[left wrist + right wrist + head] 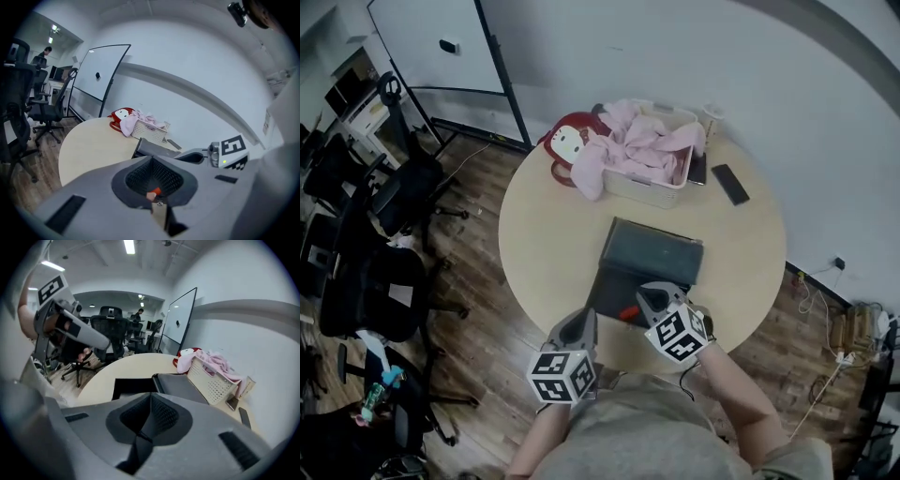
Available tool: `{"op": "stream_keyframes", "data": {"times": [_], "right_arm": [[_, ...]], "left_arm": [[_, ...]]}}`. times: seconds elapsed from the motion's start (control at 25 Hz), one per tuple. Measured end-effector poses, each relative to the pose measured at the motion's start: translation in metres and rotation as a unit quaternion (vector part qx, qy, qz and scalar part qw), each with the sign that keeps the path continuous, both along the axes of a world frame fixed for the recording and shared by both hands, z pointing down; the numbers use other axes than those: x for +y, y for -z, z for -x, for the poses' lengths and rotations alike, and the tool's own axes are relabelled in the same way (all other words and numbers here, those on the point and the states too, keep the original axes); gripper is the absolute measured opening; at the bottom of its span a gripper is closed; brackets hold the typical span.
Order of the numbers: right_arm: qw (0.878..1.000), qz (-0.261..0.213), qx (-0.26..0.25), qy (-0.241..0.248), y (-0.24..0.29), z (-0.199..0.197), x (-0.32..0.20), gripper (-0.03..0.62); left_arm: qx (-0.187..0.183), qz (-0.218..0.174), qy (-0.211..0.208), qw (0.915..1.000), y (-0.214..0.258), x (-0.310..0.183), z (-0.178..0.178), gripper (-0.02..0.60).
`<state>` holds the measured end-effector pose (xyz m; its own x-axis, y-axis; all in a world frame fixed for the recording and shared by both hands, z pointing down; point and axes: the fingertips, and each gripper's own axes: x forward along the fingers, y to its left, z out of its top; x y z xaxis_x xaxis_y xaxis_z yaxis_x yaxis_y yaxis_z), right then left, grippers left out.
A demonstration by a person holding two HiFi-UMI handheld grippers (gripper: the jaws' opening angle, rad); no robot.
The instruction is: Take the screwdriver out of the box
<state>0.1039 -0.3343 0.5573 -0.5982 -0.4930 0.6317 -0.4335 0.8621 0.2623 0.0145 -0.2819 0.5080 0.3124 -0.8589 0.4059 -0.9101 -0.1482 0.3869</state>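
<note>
Holds both grippers at the near end of the open box (649, 251) on the round table (548, 253); presses the right gripper (650, 293) together on nothing, tips just above the box's near end; poises the left gripper (584, 319) just off the box's near left corner, jaws together, with an orange speck at their seam, pinched or only seen through, impossible to say; shows the orange-handled screwdriver (628, 312) lying at the box's near end, just beside the right gripper; beyond the box's far side, has a basket (649, 193) of pink cloth (642, 141), a red bag (567, 141) and a phone (730, 184)
</note>
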Motion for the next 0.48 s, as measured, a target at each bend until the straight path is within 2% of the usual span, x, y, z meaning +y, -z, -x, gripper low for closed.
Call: {"op": "stream_keyframes", "data": {"times": [0.12,0.28,0.32,0.4,0.48], "right_arm": [[0.996,0.021,0.064,0.066,-0.032,0.005,0.007,0.003],[0.982,0.026,0.122,0.140,-0.062,0.010,0.014,0.003],[0.978,0.028,0.135,0.159,-0.068,0.011,0.016,0.003],[0.964,0.039,0.165,0.204,-0.080,0.012,0.023,0.107],[0.945,0.054,0.198,0.253,-0.091,0.012,0.032,0.112]], "left_arm": [[0.002,0.004,0.023,0.9997,-0.004,0.001,0.006,0.003],[0.001,0.007,0.049,0.9988,-0.007,0.005,0.014,0.003],[0.000,0.008,0.055,0.9984,-0.008,0.007,0.016,0.003],[0.000,0.012,0.066,0.9977,-0.010,0.010,0.020,0.003],[-0.001,0.014,0.075,0.9971,-0.010,0.012,0.024,0.003]]}}
